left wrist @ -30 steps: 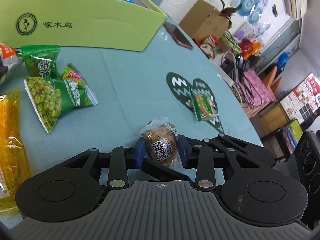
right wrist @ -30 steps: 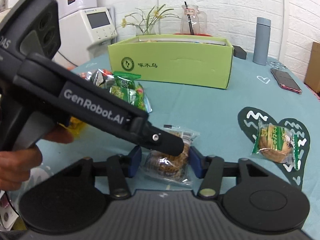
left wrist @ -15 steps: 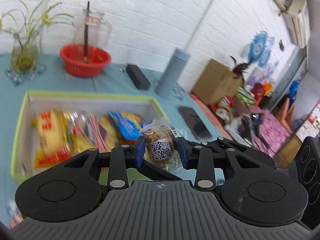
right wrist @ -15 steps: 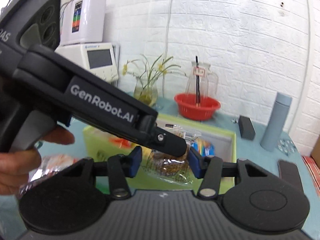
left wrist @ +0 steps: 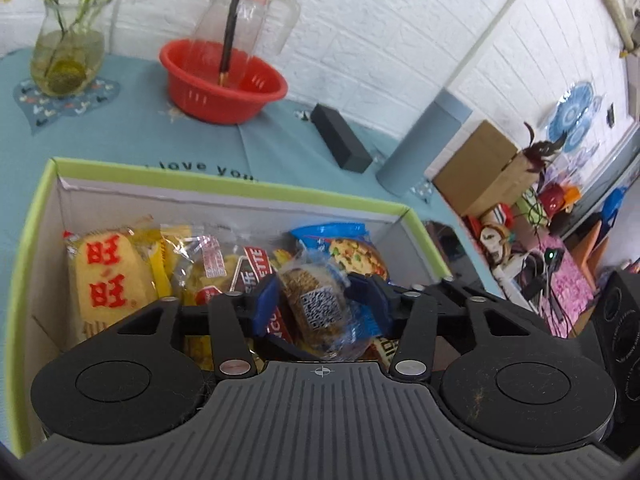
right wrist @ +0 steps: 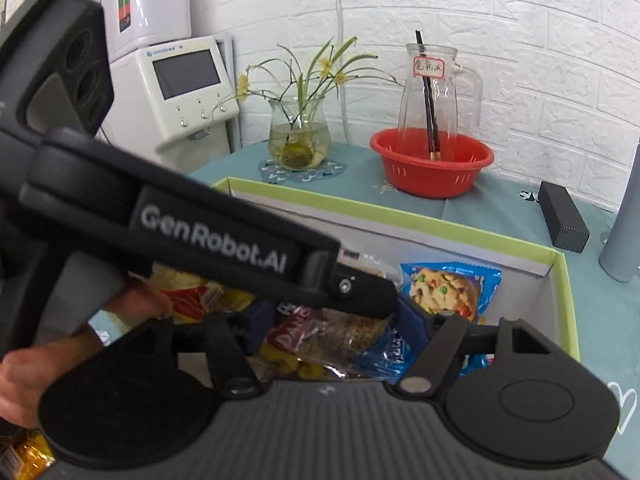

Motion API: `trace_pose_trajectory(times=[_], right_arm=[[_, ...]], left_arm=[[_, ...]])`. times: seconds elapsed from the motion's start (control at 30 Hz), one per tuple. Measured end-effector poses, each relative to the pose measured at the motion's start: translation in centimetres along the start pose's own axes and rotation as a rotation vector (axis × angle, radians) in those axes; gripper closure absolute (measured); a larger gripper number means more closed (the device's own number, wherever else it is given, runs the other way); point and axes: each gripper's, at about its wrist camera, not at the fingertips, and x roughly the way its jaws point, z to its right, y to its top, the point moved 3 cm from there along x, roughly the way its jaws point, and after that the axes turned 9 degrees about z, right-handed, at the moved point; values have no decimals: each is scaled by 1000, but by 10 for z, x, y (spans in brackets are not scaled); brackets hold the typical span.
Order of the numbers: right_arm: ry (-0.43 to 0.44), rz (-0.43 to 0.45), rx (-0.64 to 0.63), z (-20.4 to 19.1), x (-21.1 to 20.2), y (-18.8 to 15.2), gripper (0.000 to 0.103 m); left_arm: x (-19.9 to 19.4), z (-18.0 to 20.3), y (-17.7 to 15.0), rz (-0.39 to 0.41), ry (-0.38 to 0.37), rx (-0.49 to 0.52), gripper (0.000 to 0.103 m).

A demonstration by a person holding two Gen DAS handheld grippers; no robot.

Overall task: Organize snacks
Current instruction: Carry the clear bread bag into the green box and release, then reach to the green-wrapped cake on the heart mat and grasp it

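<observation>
Both grippers are over the open green snack box [left wrist: 224,184], also in the right wrist view [right wrist: 560,280]. My left gripper [left wrist: 320,304] has its blue pads spread apart, and the clear-wrapped brown cake with a QR label [left wrist: 316,308] lies between them on the snacks in the box. My right gripper [right wrist: 332,324] also stands open around the same cake [right wrist: 344,332], partly hidden by the left gripper's black body [right wrist: 180,232]. The box holds several packets, among them a yellow one with red characters [left wrist: 108,280] and a blue cookie packet [right wrist: 448,288].
Behind the box on the teal tablecloth stand a red basin [left wrist: 222,80] with a glass jug [right wrist: 434,92], a flower vase [right wrist: 298,140], a black rectangular box [left wrist: 340,144] and a grey flask [left wrist: 424,148]. A white appliance [right wrist: 176,92] stands at the far left.
Both grippers carried the cake up from the table and down into the box. Their pads have spread and the cake now rests on the other snacks.
</observation>
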Motion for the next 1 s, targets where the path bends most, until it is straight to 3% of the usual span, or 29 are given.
trace_pose_trajectory(times=[0.07,0.13,0.23,0.33,0.5,0.67,0.83,1.0], right_arm=[[1,49,7,0,-15,7,17],[-9,109,8,-4,-46,9,14],[-62,169,-1,-1,-99,2,9],[-134,161,36,5,-150,-29,9],[-280,52,168,15,-210,-108,9],[-352,2,330,27,-249,-166,9],[-387,5,297,45,-256,-170,9],[-287,-7,195,57,-237,-161,9]], left_arm=[[-22,9,3,51,-7,21,54],[-48,20,1,93,-22,42,43],[-82,37,-12,127,-66,70,40],[-104,52,-38,119,-110,73,37],[-104,82,-107,15,-174,69,37],[-65,120,-167,-188,-240,59,44],[-33,162,-177,-255,-281,110,45],[-7,180,-176,-291,-276,122,46]])
